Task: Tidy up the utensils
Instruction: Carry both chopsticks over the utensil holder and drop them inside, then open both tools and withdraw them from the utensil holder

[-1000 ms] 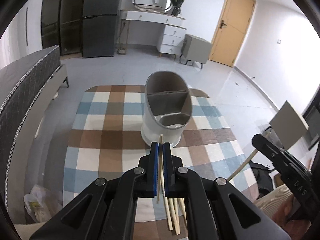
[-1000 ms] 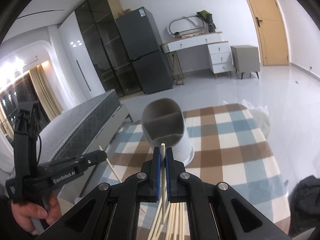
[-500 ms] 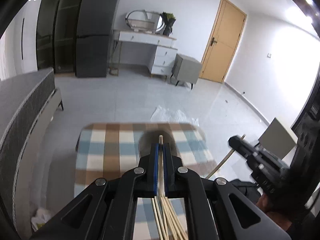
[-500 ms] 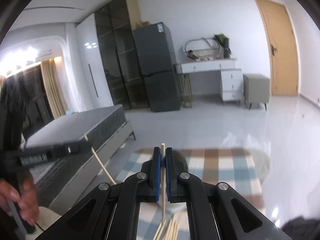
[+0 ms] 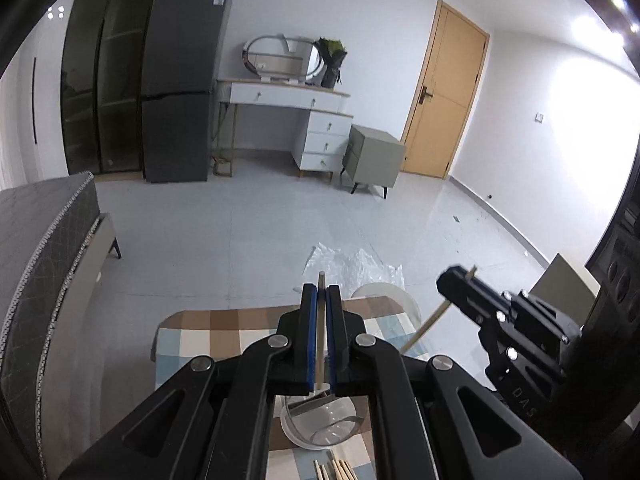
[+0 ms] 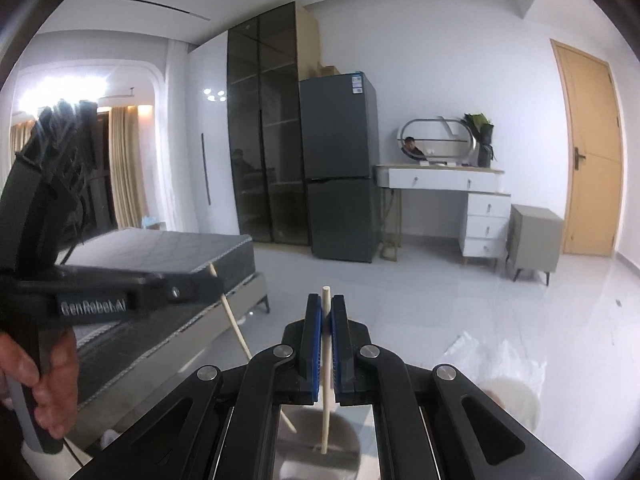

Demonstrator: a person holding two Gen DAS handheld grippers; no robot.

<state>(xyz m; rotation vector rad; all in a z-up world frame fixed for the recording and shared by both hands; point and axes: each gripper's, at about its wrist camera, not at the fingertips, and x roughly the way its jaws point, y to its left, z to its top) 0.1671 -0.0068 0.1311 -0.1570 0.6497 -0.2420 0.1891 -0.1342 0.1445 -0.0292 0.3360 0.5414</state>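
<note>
My left gripper is shut on a pale wooden chopstick that stands upright, its lower end over the grey and white utensil holder below. My right gripper is shut on a second chopstick, whose lower end reaches into the holder's grey opening. In the left wrist view the right gripper shows at right with its chopstick. In the right wrist view the left gripper shows at left with its chopstick. Several loose chopsticks lie on the checked tablecloth.
The table stands in a room with a grey bed at left, a dark fridge, a white dressing table and a wooden door. Clear plastic wrap lies on the floor beyond the table.
Both grippers have risen and tilted up from low over the table to above the holder, each still gripping its chopstick, which now hangs down toward the holder.
</note>
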